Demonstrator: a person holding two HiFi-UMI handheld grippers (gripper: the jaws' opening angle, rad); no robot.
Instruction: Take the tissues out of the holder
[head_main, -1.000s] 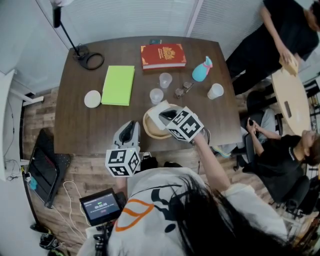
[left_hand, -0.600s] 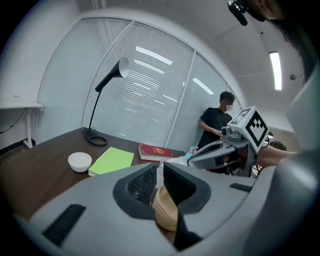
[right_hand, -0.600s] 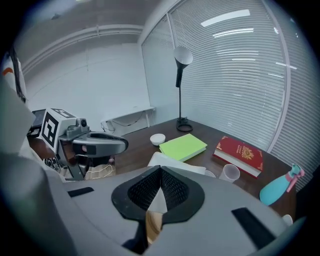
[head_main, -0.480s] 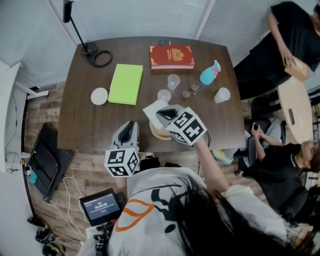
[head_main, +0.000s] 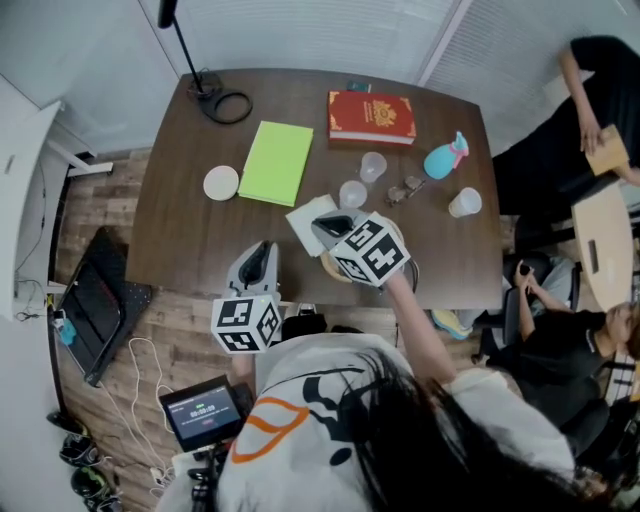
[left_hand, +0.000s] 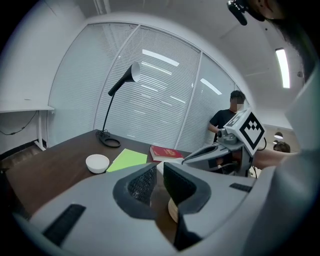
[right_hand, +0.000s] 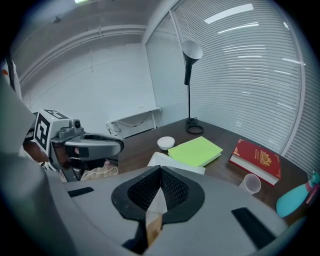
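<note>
**Tissue pinched above holder**

Observed the right gripper (head_main: 322, 228) reaching forward on a bare, extended forearm, poised over the holder (head_main: 330, 268) near the front edge of the tabletop (head_main: 180, 240). Found its jaws pressed together on a white tissue (head_main: 308, 217). Saw the thin, soft sheet spreading flat past the jaw tips, with its near end sitting between the ribbed black pads directly above the holder. Logged the holder as a round, pale wooden piece, mostly covered by the gripper.

Noted the left gripper (head_main: 262, 250) held low at the front edge, left of the holder. Found its jaws parted by a narrow gap, with nothing between the pads.

Recorded farther back on the dark, smooth wood:
- a flat green notebook (head_main: 273, 162)
- a red hardcover book (head_main: 371, 117) by the back edge
- a small white bowl (head_main: 221, 182)
- clear plastic cups (head_main: 352, 193)
- a teal bottle (head_main: 443, 160)
</note>
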